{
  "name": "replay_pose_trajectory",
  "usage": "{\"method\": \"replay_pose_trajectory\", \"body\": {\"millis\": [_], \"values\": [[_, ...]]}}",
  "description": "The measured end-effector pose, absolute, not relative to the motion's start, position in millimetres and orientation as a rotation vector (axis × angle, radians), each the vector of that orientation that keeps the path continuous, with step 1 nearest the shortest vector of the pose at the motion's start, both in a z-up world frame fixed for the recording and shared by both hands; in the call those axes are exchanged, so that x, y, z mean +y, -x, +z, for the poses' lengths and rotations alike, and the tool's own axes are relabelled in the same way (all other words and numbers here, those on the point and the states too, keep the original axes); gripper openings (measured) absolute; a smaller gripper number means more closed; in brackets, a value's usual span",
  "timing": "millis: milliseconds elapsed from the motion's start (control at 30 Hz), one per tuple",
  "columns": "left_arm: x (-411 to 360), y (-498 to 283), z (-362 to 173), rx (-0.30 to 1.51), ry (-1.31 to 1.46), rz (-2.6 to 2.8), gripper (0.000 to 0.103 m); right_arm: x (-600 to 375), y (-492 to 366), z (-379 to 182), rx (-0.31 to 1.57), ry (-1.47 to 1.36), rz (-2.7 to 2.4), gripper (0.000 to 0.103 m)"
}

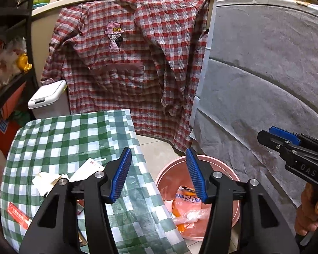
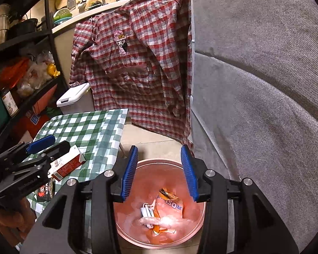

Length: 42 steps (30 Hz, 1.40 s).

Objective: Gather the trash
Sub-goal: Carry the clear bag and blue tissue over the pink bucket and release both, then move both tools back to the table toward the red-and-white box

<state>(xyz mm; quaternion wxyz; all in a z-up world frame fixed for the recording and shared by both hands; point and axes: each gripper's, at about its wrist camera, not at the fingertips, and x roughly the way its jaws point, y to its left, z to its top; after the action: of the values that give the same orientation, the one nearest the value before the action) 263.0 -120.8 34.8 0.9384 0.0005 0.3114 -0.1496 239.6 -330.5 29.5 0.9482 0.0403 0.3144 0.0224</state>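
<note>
Wrappers in bucket beside table

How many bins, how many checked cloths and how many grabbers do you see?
Bins: 2 (pink bin, white bin)
Checked cloths: 2 (red shirt, green tablecloth)
Grippers: 2 (left gripper, right gripper)
Total: 6

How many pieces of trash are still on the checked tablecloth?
4 visible: a red-and-white carton by the left gripper, a dark packet below it, a red wrapper at the cloth's left edge, crumpled paper. The grippers may hide more.
</note>
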Motion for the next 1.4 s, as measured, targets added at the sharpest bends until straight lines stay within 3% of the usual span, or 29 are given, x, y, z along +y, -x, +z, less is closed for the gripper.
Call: {"method": "replay_pose_trajectory", "body": {"millis": [333,533,767,933,1300,1400], "values": [[-76,-248,56,0.587,0.018,-0.27,0.04,-310,-232,33,0.599,-0.051,0.076,0.043],[-25,-239,71,0.553,0.062,-0.207,0.039,-290,-228,37,0.58,-0.048,0.104,0.042],[42,-229,73,0.539,0.086,-0.106,0.038,-255,-224,44,0.553,-0.046,0.165,0.022],[86,-221,68,0.542,0.094,-0.037,0.037,-219,-221,48,0.523,-0.032,0.22,0.016],[155,-210,50,0.577,0.097,0.064,0.037,-139,-233,27,0.578,-0.052,0.349,0.018],[167,-210,46,0.585,0.11,0.076,0.037,-120,-240,14,0.608,-0.052,0.361,0.023]]}}
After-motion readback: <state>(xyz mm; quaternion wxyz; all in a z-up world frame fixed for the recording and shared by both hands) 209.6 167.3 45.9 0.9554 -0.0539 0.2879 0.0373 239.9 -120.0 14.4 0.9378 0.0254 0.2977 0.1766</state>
